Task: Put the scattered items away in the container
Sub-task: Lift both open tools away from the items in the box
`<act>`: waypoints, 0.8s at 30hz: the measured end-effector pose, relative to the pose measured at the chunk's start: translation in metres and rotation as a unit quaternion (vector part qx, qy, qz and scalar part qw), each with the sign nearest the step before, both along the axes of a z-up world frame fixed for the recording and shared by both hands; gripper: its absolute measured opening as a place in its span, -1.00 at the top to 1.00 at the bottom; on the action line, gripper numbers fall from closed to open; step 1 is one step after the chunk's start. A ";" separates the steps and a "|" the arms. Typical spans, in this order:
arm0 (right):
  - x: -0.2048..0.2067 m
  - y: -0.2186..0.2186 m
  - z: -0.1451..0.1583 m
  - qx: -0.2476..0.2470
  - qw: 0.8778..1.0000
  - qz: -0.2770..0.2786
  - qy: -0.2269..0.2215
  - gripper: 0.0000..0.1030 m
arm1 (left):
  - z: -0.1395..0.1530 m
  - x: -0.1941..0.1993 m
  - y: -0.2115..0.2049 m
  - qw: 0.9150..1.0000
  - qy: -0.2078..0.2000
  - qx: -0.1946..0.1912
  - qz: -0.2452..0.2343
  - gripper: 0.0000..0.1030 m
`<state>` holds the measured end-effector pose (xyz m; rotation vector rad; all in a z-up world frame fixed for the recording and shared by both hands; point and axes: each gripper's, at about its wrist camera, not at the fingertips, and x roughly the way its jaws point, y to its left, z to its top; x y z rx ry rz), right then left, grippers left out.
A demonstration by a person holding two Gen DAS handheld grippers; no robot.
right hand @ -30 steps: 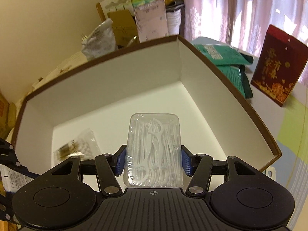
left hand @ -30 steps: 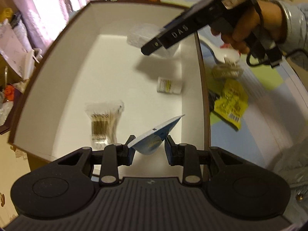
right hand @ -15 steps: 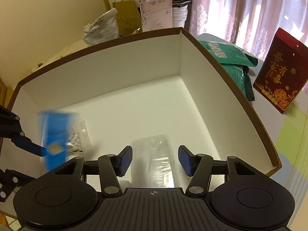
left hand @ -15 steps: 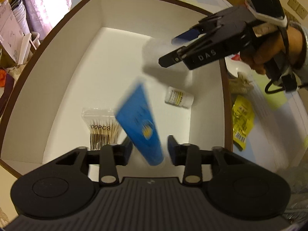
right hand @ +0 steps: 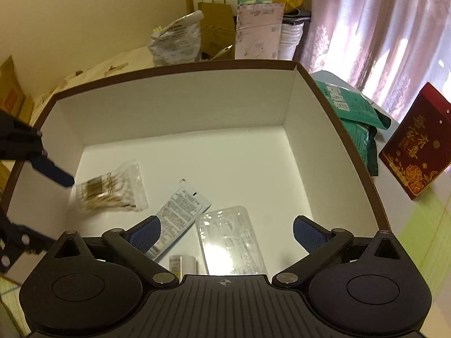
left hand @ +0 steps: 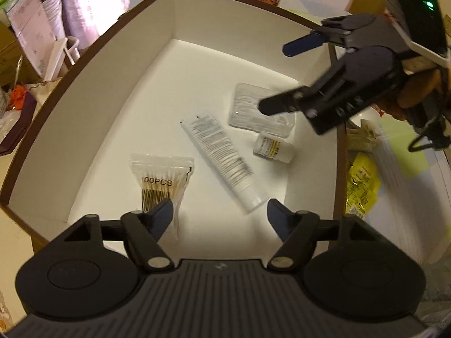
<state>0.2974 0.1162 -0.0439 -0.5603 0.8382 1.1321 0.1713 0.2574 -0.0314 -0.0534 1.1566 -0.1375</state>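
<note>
Clear plastic bag of cotton swabs (left hand: 160, 181): "00PCS" in black print
Black right gripper (left hand: 277, 76), side of finger arm: "DAS"
White squeeze tube (left hand: 221, 163): dense print, too small to read
Dark red box (right hand: 415, 152): gold Chinese characters, not legible

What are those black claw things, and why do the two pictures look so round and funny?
Those claws are grippers, tools a person squeezes by hand. A tiny wide-eyed camera rides on each one, which bends the pictures. One picture looks out over the left gripper, the other over the right gripper. Both hang over a big white box. On its floor lie a bag of cotton swabs, a tube, a clear plastic case and a small bottle. Both grippers are opening, with nothing between their fingers. A yellow packet waits outside.
</note>
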 end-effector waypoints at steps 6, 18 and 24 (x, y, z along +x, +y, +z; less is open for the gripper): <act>-0.009 -0.004 0.007 -0.010 1.000 0.013 -0.005 -1.00 | 0.003 0.000 -0.001 1.000 0.001 0.013 0.027 -0.67; -0.025 -0.019 0.020 -0.001 1.000 0.011 -0.022 -1.00 | 0.012 -0.004 -0.009 0.998 -0.005 0.024 0.062 -0.80; -0.034 -0.028 0.027 0.008 1.000 0.009 -0.028 -1.00 | 0.018 -0.008 -0.011 0.997 -0.013 0.035 0.070 -0.81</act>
